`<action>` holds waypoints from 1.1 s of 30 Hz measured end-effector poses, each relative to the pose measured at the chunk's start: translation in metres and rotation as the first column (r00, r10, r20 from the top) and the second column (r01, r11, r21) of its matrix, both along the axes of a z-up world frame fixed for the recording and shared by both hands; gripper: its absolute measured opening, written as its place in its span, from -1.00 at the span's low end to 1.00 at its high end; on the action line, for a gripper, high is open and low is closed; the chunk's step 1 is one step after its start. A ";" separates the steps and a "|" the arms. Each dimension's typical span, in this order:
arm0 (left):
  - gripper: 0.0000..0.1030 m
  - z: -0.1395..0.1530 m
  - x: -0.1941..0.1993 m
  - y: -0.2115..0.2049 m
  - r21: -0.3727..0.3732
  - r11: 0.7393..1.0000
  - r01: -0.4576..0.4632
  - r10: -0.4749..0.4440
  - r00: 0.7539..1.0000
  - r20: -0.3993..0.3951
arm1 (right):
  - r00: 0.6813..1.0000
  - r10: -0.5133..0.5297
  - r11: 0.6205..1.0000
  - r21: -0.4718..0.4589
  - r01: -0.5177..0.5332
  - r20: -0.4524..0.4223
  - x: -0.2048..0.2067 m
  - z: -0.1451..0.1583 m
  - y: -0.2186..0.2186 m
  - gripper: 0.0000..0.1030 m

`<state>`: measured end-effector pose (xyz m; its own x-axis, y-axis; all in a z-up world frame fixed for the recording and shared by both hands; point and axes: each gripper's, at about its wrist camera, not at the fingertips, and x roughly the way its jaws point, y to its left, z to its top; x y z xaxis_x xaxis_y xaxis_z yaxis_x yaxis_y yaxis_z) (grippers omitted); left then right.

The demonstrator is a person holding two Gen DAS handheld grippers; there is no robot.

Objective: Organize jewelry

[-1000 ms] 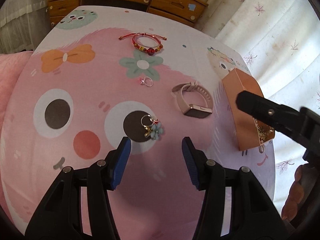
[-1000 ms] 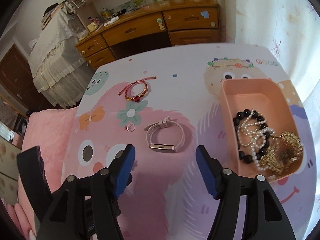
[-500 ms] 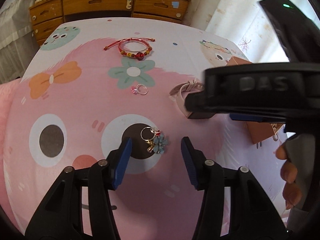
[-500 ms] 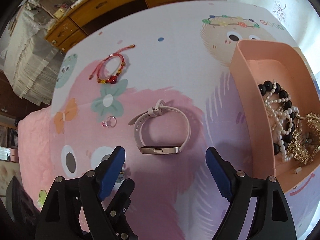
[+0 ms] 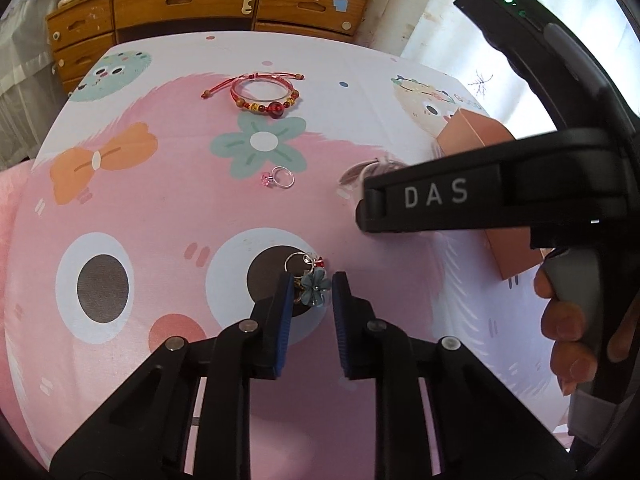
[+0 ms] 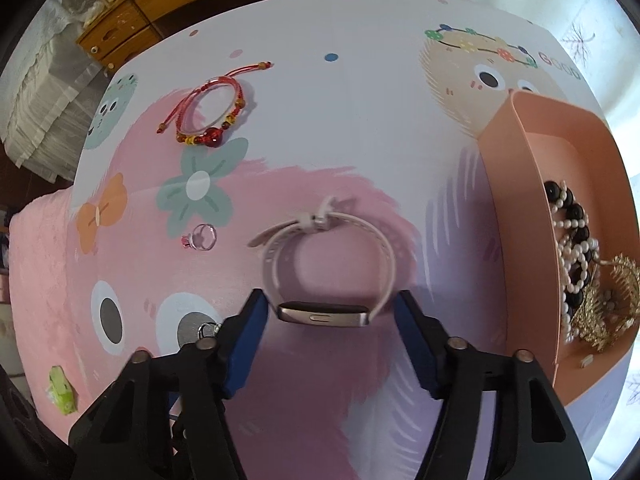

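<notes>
Left gripper (image 5: 309, 289) is low over the desk (image 5: 160, 208), its blue pads narrowed around the blue flower charm (image 5: 315, 287) w/ its ring loop, which lies on the dark printed eye. Pads sit just beside the charm on both sides; can't tell if they're actually pinching it yet.

Right gripper (image 6: 328, 322) is spread wide, released, straddling the pale pink smartwatch (image 6: 325, 264). The watch's metal face sits between the two pads, strap loop reaching away from the camera, flat on the desk. No contact that I can see.

Further back on the cartoon-print cover: small ring w/ pink stone (image 6: 201, 237) near the green flower print, and the red beaded bracelet (image 6: 210, 114) beyond that, well apart from both grippers.

Off to the right, the peach tray (image 6: 516, 208) holds white pearl strands, black beads and gold pieces, piled at its near end. In the left view the right gripper's body blocks most of the watch and part of the tray.
</notes>
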<state>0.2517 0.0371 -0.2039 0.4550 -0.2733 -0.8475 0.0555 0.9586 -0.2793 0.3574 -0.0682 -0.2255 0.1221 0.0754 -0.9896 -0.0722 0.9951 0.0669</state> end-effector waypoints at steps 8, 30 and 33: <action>-0.68 0.002 -0.002 -0.001 0.036 0.999 -0.003 0.003 1.000 -0.013 | 1.000 -0.003 1.000 0.028 0.004 -0.010 -0.003 0.008 -0.003 0.12; -0.83 0.076 -0.001 -0.017 0.090 0.992 -0.093 0.083 0.990 0.109 | 0.995 0.069 0.987 0.139 -0.078 0.070 -0.044 0.090 -0.088 0.12; -0.85 0.087 -0.003 -0.020 0.046 0.993 -0.106 0.099 0.986 0.134 | 0.993 0.067 0.987 0.140 -0.081 0.100 -0.050 0.106 -0.108 0.12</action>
